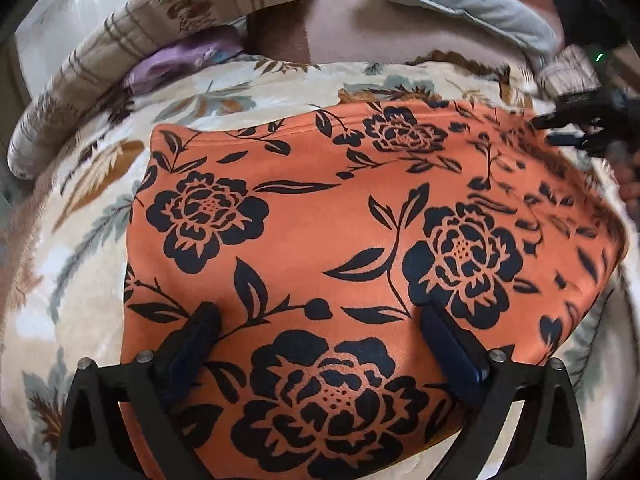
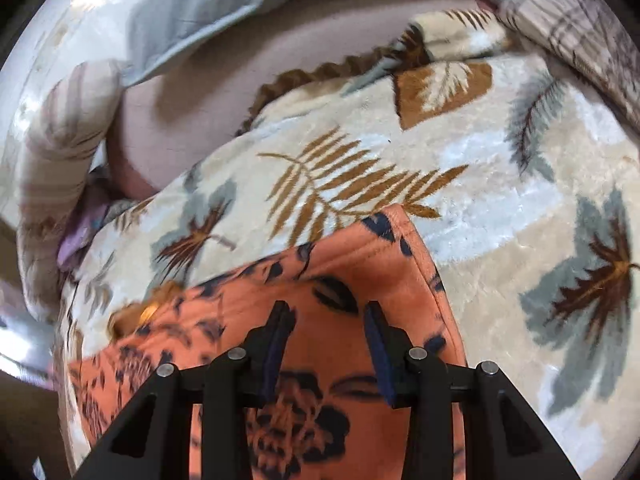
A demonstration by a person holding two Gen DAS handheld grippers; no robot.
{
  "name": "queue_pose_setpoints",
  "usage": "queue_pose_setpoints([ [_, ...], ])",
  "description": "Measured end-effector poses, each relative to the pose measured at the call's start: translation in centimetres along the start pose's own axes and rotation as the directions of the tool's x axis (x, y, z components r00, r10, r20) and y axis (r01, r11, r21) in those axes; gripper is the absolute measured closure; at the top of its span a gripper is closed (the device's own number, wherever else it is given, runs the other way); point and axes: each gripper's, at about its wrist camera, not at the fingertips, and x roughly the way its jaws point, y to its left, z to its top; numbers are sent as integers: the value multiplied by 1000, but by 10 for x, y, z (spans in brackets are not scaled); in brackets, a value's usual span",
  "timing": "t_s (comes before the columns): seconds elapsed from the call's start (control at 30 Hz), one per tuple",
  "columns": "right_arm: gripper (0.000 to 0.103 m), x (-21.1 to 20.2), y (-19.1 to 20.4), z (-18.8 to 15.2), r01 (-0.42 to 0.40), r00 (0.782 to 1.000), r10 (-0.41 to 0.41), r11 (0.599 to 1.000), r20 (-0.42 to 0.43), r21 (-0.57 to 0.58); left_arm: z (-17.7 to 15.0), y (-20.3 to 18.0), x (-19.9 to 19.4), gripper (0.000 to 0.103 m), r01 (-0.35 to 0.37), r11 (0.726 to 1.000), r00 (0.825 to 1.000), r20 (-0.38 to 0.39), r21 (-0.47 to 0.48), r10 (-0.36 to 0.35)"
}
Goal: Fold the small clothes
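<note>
An orange garment with black flowers (image 1: 340,240) lies folded and flat on a cream leaf-print blanket (image 1: 92,216). My left gripper (image 1: 320,312) is open wide, its fingers resting over the garment's near part. My right gripper shows at the far right of the left wrist view (image 1: 560,130), at the garment's far right corner. In the right wrist view the right gripper (image 2: 328,312) is open with a narrower gap, just above the garment's corner (image 2: 380,256). Neither gripper holds cloth.
A striped cream pillow (image 1: 120,40) and a purple cloth (image 1: 180,60) lie at the back left. A grey cloth (image 1: 460,0) and a pink sheet (image 1: 380,32) lie at the back. The blanket (image 2: 500,200) spreads right of the garment.
</note>
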Motion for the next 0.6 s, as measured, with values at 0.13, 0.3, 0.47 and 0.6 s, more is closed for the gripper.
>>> queue_pose_setpoints([
  [0.13, 61, -30, 10, -37, -60, 997, 56, 995, -57, -76, -1, 7, 0, 0, 14, 1000, 1000, -27, -26, -15],
  [0.3, 59, -43, 4, -101, -67, 986, 48, 991, -161, -116, -4, 8, -3, 0, 15, 1000, 999, -30, -21, -15],
  [0.47, 59, -54, 3, -127, -31, 986, 0, 982, -165, -185, -20, 11, -23, 0, -29, 999, 998, -50, -25, 28],
  [0.6, 58, -74, 8, -126, -110, 991, 97, 982, -93, -153, -29, 15, -48, 0, -79, 996, 997, 16, -35, 79],
])
